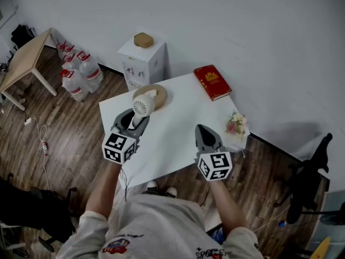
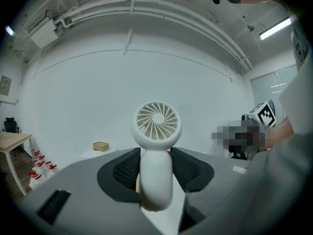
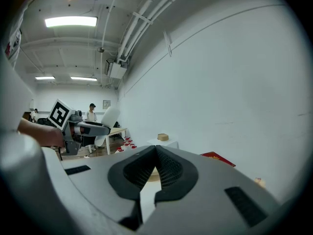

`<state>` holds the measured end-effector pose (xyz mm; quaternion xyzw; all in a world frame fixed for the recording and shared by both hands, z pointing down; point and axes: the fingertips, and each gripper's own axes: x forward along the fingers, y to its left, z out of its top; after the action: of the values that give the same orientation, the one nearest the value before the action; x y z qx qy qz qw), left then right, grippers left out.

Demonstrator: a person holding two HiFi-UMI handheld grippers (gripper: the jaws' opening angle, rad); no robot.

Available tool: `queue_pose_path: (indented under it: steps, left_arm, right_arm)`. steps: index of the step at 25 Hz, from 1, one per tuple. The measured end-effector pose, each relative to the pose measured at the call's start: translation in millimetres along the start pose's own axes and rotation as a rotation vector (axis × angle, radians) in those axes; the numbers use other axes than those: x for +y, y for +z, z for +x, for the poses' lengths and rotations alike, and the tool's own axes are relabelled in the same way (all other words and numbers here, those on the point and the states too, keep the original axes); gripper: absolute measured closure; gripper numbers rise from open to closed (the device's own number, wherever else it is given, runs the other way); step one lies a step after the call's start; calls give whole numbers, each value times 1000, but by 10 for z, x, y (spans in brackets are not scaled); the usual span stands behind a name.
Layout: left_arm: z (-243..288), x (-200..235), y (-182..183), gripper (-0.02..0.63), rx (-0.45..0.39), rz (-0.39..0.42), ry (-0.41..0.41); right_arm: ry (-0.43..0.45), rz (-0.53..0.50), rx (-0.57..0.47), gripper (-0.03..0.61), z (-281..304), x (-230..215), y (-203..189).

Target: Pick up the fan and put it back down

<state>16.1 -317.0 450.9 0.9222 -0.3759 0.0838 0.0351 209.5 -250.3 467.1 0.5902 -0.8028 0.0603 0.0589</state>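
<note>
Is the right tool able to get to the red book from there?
Probably yes. The right tool is shut and empty, and only table lies between it and the red book; the flowers sit off to the side.

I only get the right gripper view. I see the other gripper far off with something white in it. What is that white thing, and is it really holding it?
Observer: It's a white handheld fan. The left gripper is shut on its handle, and the round head stands upright above the jaws.
Operator: Is it sitting on the table or up in the air?
Observer: It looks lifted. In the left gripper view the handle's bottom end hangs free under the jaws. The head view puts it over the far left part of the white table, right by a round tan disc.
</note>
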Motion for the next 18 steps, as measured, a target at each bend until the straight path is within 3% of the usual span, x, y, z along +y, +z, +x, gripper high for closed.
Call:
queue_pose_path:
  steps: [7, 18]
  left_arm:
    - [160, 44, -396, 426, 70, -27, -19]
    - [477, 153, -1328, 426, 257, -55, -19]
  right_arm:
    - [-20, 13, 21, 586, -14, -25, -122]
    - [-72, 31, 66, 586, -147, -137, -350]
